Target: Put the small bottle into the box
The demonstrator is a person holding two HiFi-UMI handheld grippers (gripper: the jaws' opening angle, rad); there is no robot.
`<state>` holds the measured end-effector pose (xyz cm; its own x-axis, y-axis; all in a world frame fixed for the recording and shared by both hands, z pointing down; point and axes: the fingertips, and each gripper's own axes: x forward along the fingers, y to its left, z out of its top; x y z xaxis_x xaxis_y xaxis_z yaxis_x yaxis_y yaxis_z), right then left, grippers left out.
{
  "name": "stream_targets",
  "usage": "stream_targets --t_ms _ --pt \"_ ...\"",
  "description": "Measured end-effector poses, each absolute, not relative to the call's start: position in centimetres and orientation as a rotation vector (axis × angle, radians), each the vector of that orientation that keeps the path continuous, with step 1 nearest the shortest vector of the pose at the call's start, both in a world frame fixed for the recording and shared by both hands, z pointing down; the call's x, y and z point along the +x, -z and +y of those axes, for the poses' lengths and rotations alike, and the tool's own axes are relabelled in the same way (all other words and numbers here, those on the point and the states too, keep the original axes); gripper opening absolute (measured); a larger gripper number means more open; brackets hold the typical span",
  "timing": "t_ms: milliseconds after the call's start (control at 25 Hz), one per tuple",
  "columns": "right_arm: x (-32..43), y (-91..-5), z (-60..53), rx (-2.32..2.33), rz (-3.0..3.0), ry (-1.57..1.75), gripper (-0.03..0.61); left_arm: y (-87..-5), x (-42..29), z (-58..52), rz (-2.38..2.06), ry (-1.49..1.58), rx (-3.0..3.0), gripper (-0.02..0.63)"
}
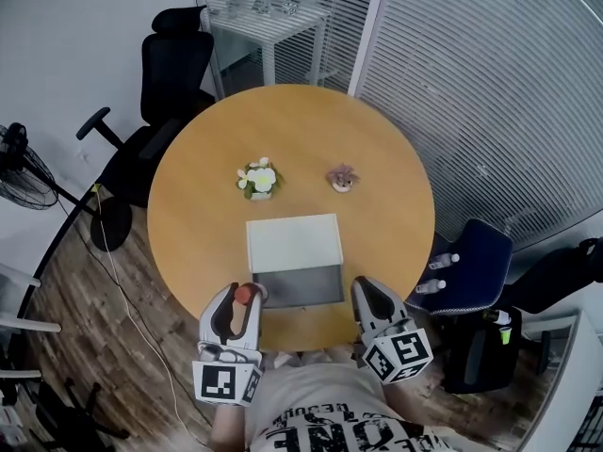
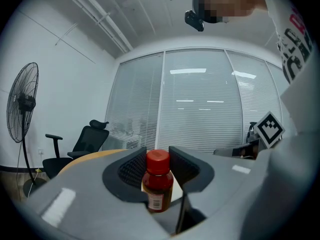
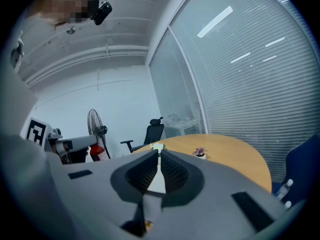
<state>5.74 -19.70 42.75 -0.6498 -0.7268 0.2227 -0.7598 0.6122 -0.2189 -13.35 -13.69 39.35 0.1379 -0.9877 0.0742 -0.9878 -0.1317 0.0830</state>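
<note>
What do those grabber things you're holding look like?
The left hand-held gripper and the right hand-held gripper are light grey, with chunky jaws lined with dark ribbed pads. Each carries a white cube with black square markers. The T-shirt is pale with black lettering.

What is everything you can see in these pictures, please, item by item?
table: one, wood-coloured, round, centre.
box: one, white and grey, on the table's near side.
potted plants: two, one white-flowered, one pink, beyond the box.
small bottle: one, red cap, between the left gripper's jaws.
black chair: one, far left of the table.
blue chair: one, right of the table.
fan: one, black, left edge.
left gripper: one, grey, closed on the small bottle.
right gripper: one, grey, jaws together, empty.
</note>
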Motion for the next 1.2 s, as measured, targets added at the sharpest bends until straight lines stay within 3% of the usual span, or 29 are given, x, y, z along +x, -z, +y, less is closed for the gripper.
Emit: stream_targets --t_ms 400,1200 --pt "8.0 -43.7 -19.4 1.332 -2.677 -0.502 0.026 -39.6 -10.8 -16.4 -1.929 -0.038 2.372 0.146" --pt "8.3 -46.1 -20.8 1.354 -2.584 -0.535 0.026 -47.5 -7.6 -19.8 -1.739 -0.137 2.353 0.146"
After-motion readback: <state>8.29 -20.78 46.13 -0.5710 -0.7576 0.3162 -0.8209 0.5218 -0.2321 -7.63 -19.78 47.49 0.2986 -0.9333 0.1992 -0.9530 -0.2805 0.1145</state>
